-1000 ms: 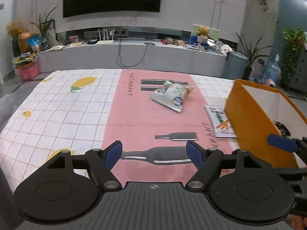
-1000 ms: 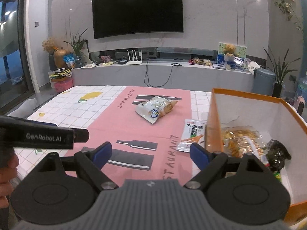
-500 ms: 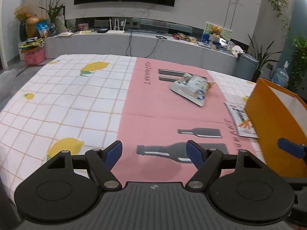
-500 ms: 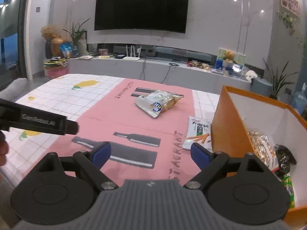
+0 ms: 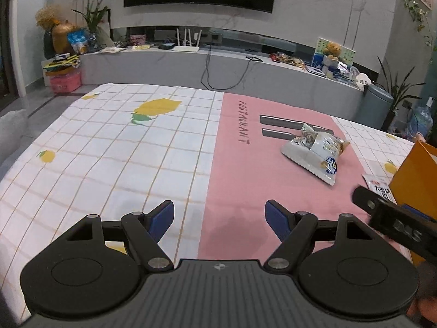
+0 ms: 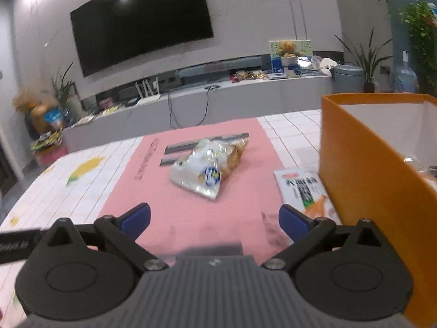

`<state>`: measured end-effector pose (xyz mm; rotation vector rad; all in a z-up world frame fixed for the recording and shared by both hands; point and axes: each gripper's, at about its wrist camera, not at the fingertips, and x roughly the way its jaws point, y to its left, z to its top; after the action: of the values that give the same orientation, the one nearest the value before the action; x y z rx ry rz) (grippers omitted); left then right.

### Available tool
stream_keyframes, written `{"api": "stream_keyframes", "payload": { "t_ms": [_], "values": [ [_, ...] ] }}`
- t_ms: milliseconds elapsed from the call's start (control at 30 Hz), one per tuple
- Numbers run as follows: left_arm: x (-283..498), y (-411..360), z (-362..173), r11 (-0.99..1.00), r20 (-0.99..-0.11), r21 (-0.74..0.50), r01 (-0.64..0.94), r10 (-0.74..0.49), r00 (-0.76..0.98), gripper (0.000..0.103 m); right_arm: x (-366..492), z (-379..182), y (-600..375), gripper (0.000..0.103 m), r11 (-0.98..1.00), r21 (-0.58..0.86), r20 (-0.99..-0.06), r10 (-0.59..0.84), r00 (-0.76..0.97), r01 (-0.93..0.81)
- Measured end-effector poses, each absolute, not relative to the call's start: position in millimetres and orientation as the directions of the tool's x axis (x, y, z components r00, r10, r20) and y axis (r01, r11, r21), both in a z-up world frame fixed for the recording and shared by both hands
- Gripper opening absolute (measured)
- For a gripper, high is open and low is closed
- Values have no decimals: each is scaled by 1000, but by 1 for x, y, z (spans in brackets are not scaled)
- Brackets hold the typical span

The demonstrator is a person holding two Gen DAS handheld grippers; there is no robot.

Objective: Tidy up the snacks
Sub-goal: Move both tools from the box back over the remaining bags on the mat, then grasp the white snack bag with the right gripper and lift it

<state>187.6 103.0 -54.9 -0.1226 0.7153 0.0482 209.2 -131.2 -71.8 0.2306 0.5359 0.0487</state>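
— Lying where, the silver snack bag (image 6: 209, 165)?

— On the pink strip of the tablecloth (image 5: 114, 147), ahead of both grippers and untouched. A flat white packet (image 6: 303, 187) rests just beside the orange box (image 6: 366, 175).

— And the right gripper (image 6: 214, 218)?

— Tilted downward toward the bag, jaws just widened, nothing between them.

— The left gripper (image 5: 219, 217)?

— Angled down over the cloth, jaws spread wide and empty, well short of the bag.
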Motion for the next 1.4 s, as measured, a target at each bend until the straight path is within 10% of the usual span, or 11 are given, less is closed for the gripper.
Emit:
{"api": "stream_keyframes", "payload": {
  "t_ms": [400, 867, 1033, 1233, 1400],
  "values": [
    [229, 110, -62, 990, -677, 19, -143, 117, 727, 89, 323, -80, -102, 100, 978, 204, -539, 72, 839, 47],
    [228, 142, -61, 963, -714, -124, -240, 82, 695, 89, 393, -94, -73, 99, 989, 99, -647, -22, 762, 112],
    [231, 141, -67, 959, -726, -128, -253, 84, 683, 89, 397, -106, -74, 87, 993, 66, -651, -33, 758, 100],
    [229, 131, -69, 971, -727, -132, -198, 41, 685, 88, 373, -94, -77, 49, 1000, -10, -697, 6, 717, -18],
    [215, 122, -71, 965, -729, -206, -164, -39, 684, 88, 332, -86, -90, 47, 994, 3, -710, 78, 700, -107]
  ]
}}
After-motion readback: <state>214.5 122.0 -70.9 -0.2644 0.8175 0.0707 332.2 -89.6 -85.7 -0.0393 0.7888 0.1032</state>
